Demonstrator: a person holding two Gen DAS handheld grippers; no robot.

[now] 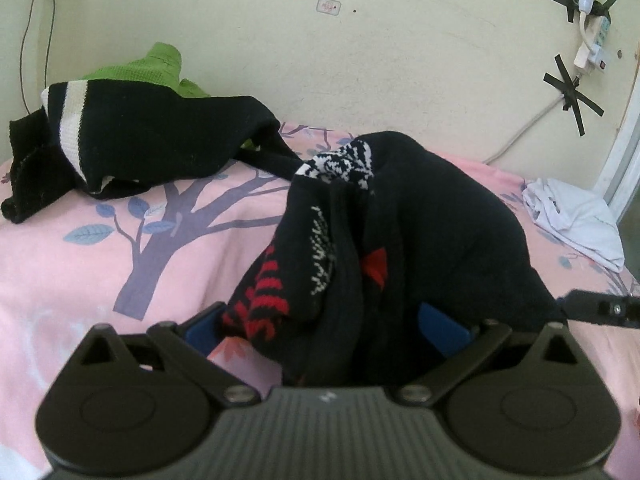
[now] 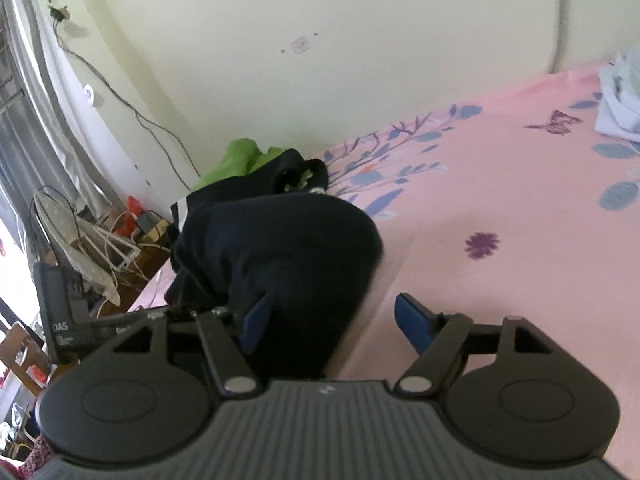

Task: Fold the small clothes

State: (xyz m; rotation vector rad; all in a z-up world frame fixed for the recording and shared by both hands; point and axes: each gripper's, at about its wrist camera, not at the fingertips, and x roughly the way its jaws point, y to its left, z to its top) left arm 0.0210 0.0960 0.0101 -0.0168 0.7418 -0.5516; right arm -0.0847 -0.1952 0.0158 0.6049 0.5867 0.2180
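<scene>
Left tool (image 1: 320, 324) spread wide around dark sock bundle (image 1: 400, 240); right tool (image 2: 332, 320) apparently unclamped.

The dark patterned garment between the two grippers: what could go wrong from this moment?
1. The dark patterned garment lies bunched, not flat, so a fold may come out crooked.
2. Both jaws stand open: the left hand-held gripper has cloth heaped between its fingers and the right hand-held gripper has cloth against one pad. Closing now could pinch several layers.
3. The black striped garment appears to touch it behind, so a pull may drag that along.
</scene>
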